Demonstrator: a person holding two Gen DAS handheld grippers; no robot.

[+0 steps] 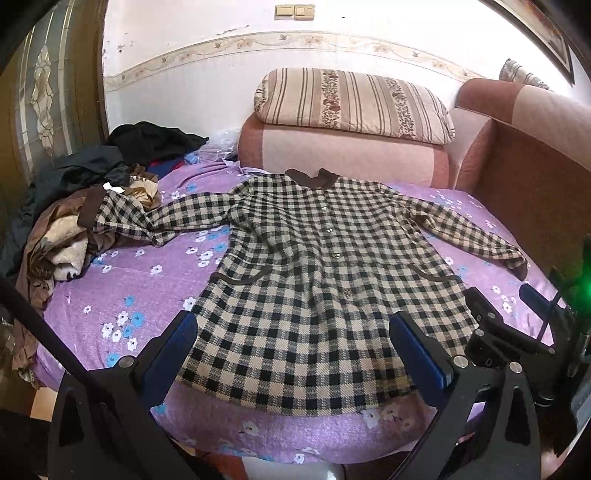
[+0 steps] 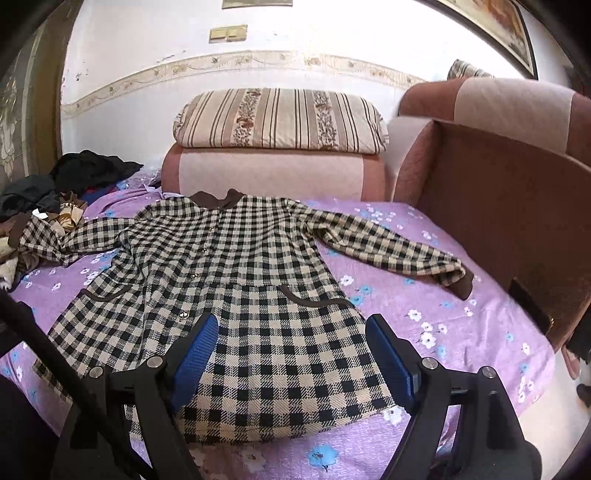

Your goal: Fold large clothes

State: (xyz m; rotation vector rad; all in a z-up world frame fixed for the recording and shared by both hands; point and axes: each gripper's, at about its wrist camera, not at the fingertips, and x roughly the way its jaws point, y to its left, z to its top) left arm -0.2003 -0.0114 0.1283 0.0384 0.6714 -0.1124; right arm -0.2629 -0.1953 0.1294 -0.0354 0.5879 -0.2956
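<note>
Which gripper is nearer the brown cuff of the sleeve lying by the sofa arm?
Right. The right gripper hovers over the coat's hem on the side of that cuff; the left gripper hovers over the hem farther toward the other sleeve.

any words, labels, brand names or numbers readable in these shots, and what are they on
No readable text in either view.
Black-and-beige checked coat with brown collar: no tag or brand showing.
White tag in the pile of dark and brown clothes: too small to read.
Beige wall switch plates: no markings legible.
Framed picture on the wall: cropped, no lettering visible.
Striped floral pillow: pattern only.
</note>
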